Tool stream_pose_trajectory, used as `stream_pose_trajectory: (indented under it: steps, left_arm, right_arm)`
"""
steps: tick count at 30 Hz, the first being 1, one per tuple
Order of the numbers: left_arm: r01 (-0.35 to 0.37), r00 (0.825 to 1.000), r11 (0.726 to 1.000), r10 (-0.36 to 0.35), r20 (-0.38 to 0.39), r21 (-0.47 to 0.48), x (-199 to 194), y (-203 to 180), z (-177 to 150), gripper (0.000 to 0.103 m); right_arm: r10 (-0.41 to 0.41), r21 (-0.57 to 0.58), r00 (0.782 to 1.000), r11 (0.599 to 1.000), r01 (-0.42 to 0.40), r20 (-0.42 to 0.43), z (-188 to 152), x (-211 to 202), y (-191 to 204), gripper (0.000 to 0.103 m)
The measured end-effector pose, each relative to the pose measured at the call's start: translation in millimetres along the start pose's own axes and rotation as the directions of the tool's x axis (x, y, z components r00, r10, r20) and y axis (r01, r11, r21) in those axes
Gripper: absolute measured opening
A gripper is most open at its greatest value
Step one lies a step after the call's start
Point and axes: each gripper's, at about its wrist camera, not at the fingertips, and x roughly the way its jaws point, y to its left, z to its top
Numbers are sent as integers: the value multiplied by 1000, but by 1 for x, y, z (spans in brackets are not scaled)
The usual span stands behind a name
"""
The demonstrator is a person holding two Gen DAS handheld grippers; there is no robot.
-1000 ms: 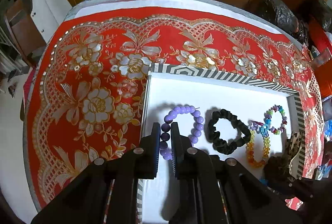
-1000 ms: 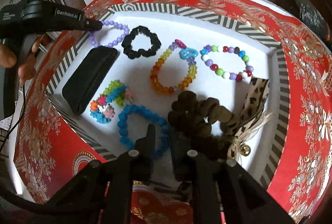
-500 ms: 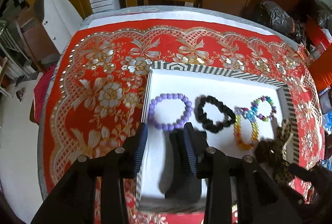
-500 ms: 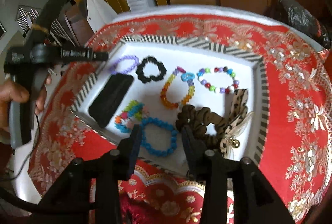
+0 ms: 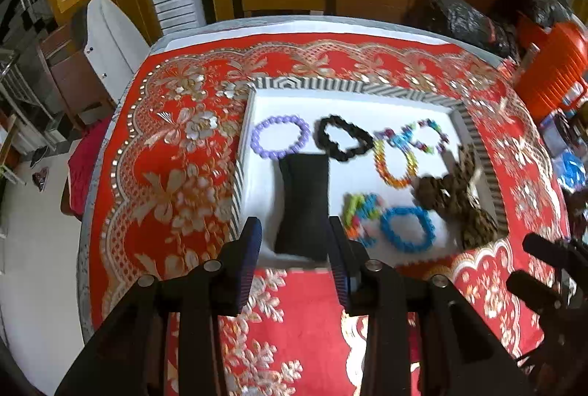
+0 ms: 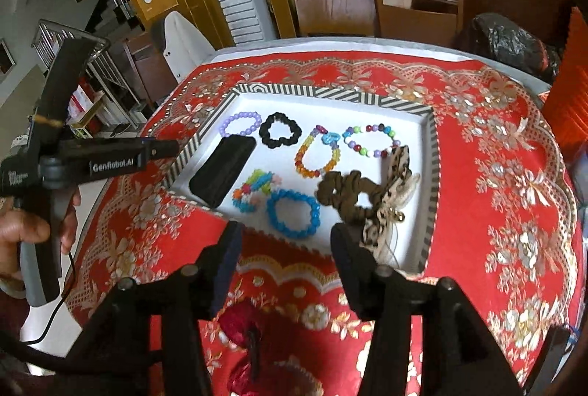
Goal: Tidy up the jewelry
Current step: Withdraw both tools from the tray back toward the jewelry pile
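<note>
While both tools hang above the near edge of the tray (image 6: pixel 430 153), jewelry lies ahead and below. Left hand-held gripper (image 5: pixel 294 251): jaws apart, empty, nearest the black pouch (image 5: pixel 302 201) (long axis pointing away from it). Right hand-held gripper (image 6: pixel 284 258): jaws opening, empty, blue bracelet (image 6: pixel 293 216) just ahead. Readable: "GenRobot.AI" on left tool.

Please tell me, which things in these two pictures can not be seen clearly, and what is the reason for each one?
- Multicolour bead bracelet, left wrist view: motion blur smears it, so single beads cannot be told.
- Leopard-print hair tie, right wrist view: its lower end is hidden behind the right gripper, whose jaws are opening and empty.
- Orange basket, left wrist view: cut off by the picture's edge.
- Black case: closed, contents hidden.
</note>
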Motion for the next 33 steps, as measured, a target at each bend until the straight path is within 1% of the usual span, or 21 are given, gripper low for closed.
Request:
stream_pose_trajectory:
  steps: [8, 12, 18, 22, 30, 33]
  left_arm:
    - [15, 1000, 1000, -15, -7, -4, -12, -7, -28, 21]
    - [15, 1000, 1000, -15, -11, 17, -17, -13, -41, 21]
    - [20, 1000, 999, -19, -19, 48, -21, -22, -61, 21]
    - [9, 1000, 996, -7, -25, 88, -22, -29, -72, 21]
    - [23, 999, 994, -19, -34, 104, -24, -32, -83, 21]
    - [39, 998, 994, -34, -48, 101, -22, -31, -89, 21]
  right_arm:
    - [-9, 6, 1000, 1000, 9, 3, -26, -22, 0, 54]
    - [-17, 11, 1000, 1000, 17, 2, -39, -30, -2, 54]
    - [-36, 47, 999, 998, 36, -3, -61, -42, -12, 54]
    - [-55, 70, 998, 996, 56, -15, -75, -46, -19, 54]
    - [-72, 93, 997, 993, 74, -26, -99, -49, -21, 54]
    - [-51, 97, 998, 994, 56, -45, -109, -44, -20, 54]
